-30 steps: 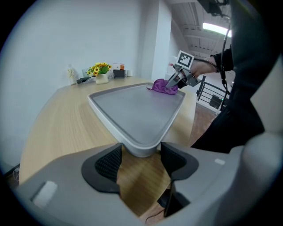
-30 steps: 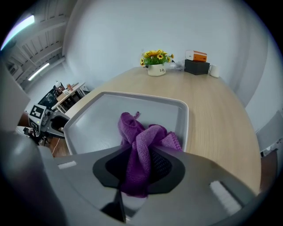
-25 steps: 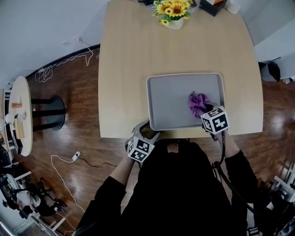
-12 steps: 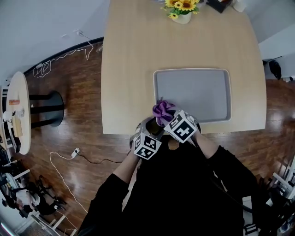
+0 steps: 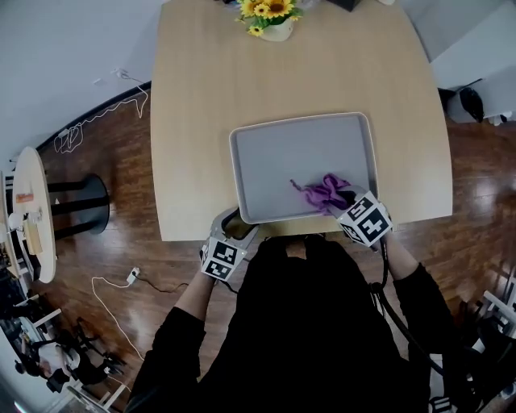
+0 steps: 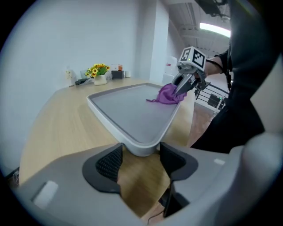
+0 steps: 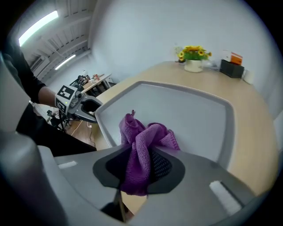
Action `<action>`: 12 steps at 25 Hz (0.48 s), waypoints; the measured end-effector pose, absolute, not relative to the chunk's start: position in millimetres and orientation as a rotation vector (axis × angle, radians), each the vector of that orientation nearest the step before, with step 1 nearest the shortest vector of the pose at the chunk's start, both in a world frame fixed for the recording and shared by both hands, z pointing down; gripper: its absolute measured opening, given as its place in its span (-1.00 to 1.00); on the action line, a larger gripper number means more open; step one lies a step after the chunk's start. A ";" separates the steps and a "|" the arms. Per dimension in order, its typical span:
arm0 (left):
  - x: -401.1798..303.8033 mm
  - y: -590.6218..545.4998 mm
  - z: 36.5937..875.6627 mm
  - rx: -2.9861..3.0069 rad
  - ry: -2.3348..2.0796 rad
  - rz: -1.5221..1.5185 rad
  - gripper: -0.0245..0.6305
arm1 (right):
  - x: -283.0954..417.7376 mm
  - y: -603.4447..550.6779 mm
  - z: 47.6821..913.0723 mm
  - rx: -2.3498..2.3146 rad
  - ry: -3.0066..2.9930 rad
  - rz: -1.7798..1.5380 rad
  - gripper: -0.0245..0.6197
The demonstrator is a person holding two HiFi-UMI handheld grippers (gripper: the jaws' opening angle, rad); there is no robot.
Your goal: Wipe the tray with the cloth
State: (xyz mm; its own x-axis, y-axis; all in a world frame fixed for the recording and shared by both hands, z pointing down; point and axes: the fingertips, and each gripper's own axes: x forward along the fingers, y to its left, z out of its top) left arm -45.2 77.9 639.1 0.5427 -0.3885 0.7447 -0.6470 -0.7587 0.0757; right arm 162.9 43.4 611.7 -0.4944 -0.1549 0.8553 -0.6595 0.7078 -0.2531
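I'm squeezing the soft cloth (image 7: 148, 134) bunched inside my right claw (image 7: 140, 167); left claw (image 6: 140, 160) is clamping the stiff tray (image 6: 126, 115) by its corner.

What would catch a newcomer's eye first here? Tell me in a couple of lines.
The crumpled purple cloth stands out most, pinched in the right gripper and resting on the near right part of the grey rectangular tray, which sits on the light wooden table. The left gripper clamps the tray's near left corner. A pot of yellow sunflowers sits at the table's far edge.
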 end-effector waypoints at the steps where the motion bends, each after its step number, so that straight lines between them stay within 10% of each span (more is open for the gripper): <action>1: -43.7 77.9 639.2 2.438 -0.859 1.057 -0.15 | 191.2 41.0 611.5 0.654 -2.008 0.725 -0.66; 12: -43.7 80.7 642.0 2.438 -0.869 1.055 -0.15 | 254.9 -16.4 617.2 0.532 -1.983 0.699 -0.66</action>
State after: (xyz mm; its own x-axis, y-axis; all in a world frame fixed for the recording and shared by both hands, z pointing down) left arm -43.7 80.7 642.0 0.5359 -0.3984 0.7444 -0.6545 -0.7530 0.0682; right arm 254.9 -16.4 617.2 -0.4687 -0.0842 0.8793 -0.6173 0.7433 -0.2578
